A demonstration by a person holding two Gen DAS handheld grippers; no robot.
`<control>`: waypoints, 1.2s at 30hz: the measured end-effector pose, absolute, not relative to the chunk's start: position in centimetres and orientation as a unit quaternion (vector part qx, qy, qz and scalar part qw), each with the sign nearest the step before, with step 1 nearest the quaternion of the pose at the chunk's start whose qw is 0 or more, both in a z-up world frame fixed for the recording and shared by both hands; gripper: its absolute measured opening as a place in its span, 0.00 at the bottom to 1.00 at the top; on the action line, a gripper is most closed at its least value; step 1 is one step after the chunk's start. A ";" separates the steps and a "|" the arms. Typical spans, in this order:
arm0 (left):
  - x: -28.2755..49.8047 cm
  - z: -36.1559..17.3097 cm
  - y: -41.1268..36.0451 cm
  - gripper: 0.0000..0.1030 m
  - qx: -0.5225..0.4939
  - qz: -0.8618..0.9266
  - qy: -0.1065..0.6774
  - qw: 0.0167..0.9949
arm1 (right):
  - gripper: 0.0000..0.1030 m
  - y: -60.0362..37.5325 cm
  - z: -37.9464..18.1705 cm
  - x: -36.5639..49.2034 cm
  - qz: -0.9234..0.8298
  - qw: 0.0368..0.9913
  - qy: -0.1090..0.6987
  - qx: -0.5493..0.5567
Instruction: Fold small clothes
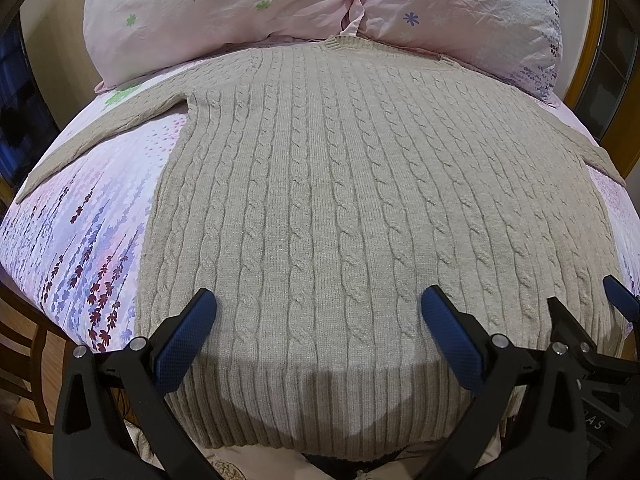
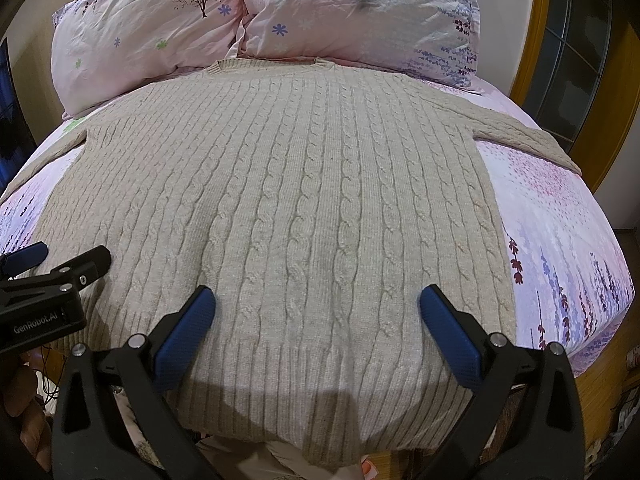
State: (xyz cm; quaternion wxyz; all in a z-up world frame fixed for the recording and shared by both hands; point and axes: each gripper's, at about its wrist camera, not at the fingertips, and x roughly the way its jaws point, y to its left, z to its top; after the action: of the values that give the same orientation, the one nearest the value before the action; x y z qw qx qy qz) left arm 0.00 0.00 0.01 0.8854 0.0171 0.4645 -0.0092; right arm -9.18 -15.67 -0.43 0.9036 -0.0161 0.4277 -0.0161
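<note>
A beige cable-knit sweater (image 1: 340,200) lies flat on the bed, collar far, ribbed hem near, sleeves spread out to both sides. It also shows in the right wrist view (image 2: 300,200). My left gripper (image 1: 318,308) is open and empty, hovering over the sweater's lower left part near the hem. My right gripper (image 2: 318,308) is open and empty over the lower right part near the hem. The right gripper (image 1: 592,320) shows at the right edge of the left wrist view; the left gripper (image 2: 60,256) shows at the left edge of the right wrist view.
The bed has a pink and lavender floral sheet (image 1: 80,220). Two pink pillows (image 1: 200,12) (image 1: 460,12) lie against the sweater's collar. A wooden chair (image 1: 28,352) stands at the near left. A yellow-framed door (image 2: 560,60) is to the right.
</note>
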 end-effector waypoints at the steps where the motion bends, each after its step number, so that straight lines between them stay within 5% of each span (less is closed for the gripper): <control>1: 0.0 0.0 0.0 0.99 0.017 -0.009 0.464 0.885 | 0.98 -15.7 -0.4 -9.2 -0.016 0.904 0.428 -0.016; 36: 0.0 0.0 0.0 0.99 0.017 -0.009 0.463 0.886 | 0.98 -15.6 -0.1 -8.8 -0.008 0.905 0.425 -0.018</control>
State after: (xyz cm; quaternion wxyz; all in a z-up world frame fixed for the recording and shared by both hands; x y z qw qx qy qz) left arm 0.01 0.01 0.02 0.8860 0.0172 0.4633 -0.0091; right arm -8.84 -15.60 -0.15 0.9049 -0.0180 0.4252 -0.0083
